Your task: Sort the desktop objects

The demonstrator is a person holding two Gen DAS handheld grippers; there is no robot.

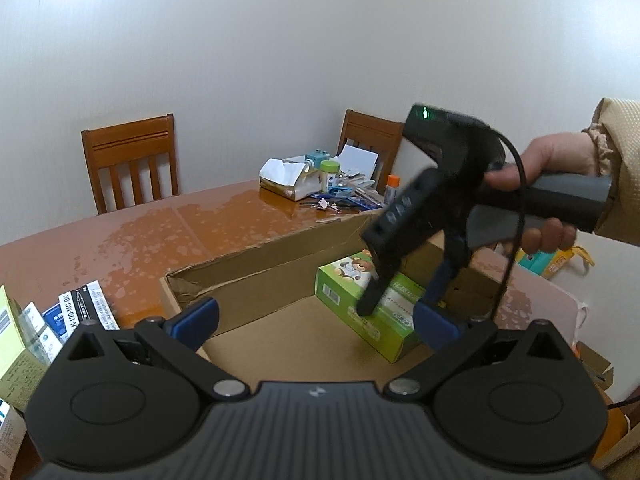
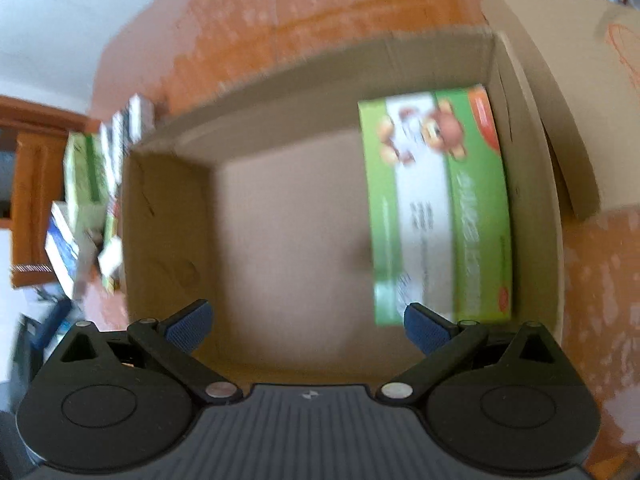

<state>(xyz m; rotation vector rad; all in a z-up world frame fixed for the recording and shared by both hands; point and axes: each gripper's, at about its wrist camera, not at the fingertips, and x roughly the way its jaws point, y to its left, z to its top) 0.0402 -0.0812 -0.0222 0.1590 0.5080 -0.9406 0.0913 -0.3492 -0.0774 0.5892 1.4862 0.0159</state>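
Left gripper, nearest the lens: blue pads spread wide apart, nothing between them, hovering at the near edge of the cardboard box.

Small boxes, left of the cardboard box on the table: several, blue-and-white and yellow-green, standing packed side by side, unsorted. Judged still to be moved.

Cardboard box: open, flaps out, floor mostly bare.

Green box, bear picture on top: the 1 item inside. Lies flat against the right wall of the cardboard box; in the right wrist view its long axis runs parallel to that wall, bear end toward the far corner.

Right gripper: above the green box, fingers parted, empty, held by a hand. Whether a finger tip touches the green box cannot be told.

Clutter, far table corner: tissue pack, jar, pens, papers, unsorted.

Progress, judged: early, 1 item placed, most remaining.
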